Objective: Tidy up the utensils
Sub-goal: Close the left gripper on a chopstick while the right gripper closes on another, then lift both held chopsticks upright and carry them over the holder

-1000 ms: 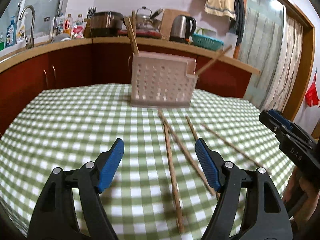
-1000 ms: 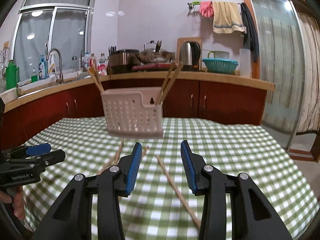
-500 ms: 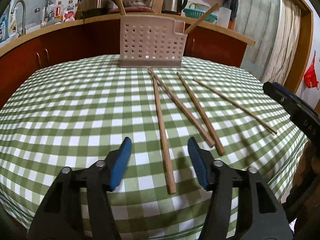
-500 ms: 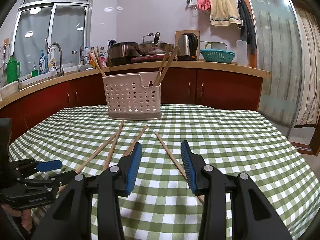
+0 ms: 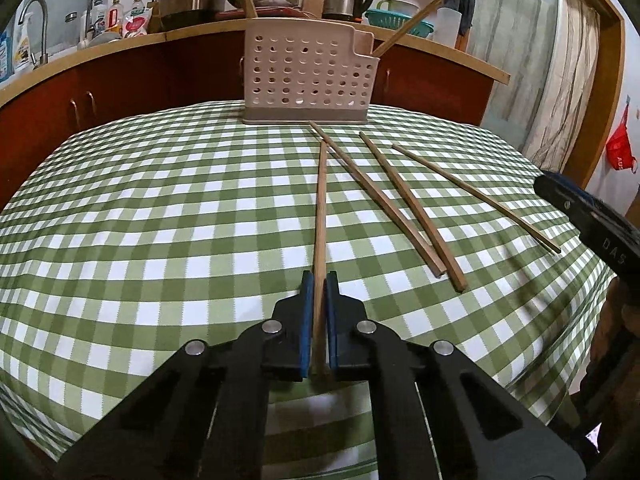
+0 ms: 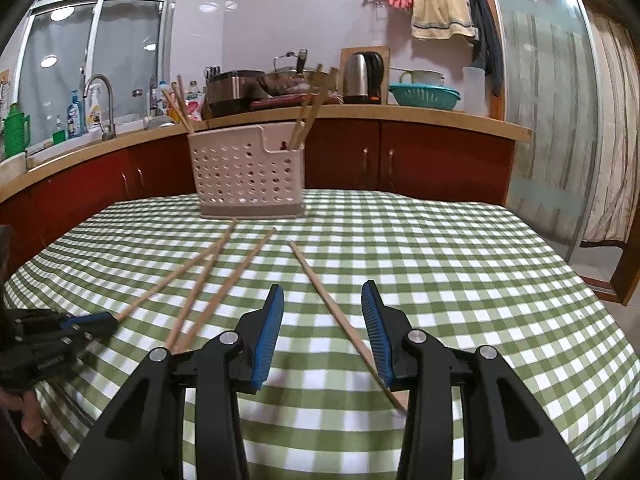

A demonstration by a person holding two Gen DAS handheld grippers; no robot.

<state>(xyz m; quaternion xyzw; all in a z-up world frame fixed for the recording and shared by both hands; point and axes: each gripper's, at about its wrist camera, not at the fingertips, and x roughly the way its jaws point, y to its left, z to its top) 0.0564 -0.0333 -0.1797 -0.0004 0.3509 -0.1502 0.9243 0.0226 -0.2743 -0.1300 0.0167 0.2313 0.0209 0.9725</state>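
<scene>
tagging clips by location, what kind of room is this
Most likely a home kitchen with a dining table: a sink faucet and electric kettle stand on the counter, a wok beside them, and a checked tablecloth covers the table.

Warm, dim indoor light; ceiling-lamp glare on window (image 6: 92, 60); strong fisheye warping; dark vignetted corners

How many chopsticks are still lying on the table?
4: one clamped in the left gripper, two crossing beside it, one farthest right. More stand in the holder.
</scene>
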